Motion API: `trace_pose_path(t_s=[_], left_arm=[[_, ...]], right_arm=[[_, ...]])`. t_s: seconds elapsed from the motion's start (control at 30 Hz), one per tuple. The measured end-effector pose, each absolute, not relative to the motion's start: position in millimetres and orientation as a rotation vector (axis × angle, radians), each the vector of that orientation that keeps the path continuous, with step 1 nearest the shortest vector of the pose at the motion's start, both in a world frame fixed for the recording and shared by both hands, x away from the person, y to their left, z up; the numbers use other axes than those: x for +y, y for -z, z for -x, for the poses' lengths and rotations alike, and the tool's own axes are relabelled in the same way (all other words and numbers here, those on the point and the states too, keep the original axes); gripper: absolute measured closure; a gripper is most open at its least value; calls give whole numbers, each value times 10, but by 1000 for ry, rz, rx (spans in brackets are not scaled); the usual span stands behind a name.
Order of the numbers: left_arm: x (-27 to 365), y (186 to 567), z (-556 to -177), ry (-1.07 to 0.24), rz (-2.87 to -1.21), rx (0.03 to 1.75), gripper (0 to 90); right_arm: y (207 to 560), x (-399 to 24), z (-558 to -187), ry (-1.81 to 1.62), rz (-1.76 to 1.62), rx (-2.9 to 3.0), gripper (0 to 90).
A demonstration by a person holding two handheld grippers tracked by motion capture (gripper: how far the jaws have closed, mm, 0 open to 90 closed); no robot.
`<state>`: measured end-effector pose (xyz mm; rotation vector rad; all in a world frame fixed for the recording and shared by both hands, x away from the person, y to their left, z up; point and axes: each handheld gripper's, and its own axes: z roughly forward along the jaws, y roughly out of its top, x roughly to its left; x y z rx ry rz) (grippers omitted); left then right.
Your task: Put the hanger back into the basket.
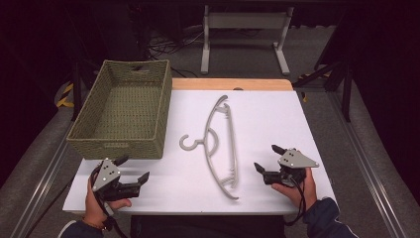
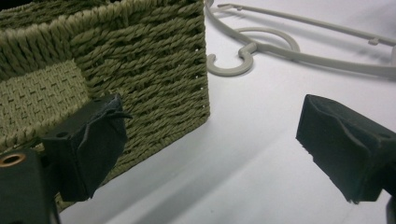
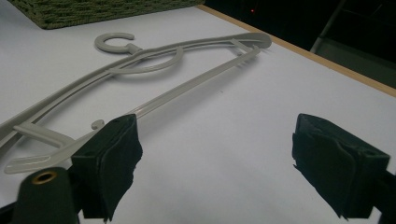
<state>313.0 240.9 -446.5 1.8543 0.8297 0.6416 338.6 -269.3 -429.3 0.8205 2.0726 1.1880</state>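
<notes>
Both grippers, left [image 1: 132,168] and right [image 1: 266,157], sit wide open and empty, hanger [image 1: 221,144] lying 12-to-6 between them, closer to the right one, around its 10 o'clock.

The high view looks forward and down from above the person's side, taking in the whole white table [image 1: 267,119] and the floor beyond. The left gripper view sits low at the near left, close against the woven basket [image 2: 140,60], facing far and right across the tabletop toward the hanger [image 2: 280,46]. The right gripper view sits low at the near right, facing far and left along the hanger [image 3: 154,88] toward the basket's corner [image 3: 93,11]. Both gripper views share the hanger's hook and the basket.
</notes>
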Motion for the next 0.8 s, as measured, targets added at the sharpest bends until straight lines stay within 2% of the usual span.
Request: trace_pose_path(t_s=[0.47, 0.8], left_arm=[[2421, 4502, -3131, -634, -1898, 807, 97], [2441, 4515, -3084, -633, -1900, 801, 97]], right_arm=[[4239, -2601, -3429, -1199, -834, 2092, 173], [4145, -2332, -3471, -1183, -809, 2198, 208]])
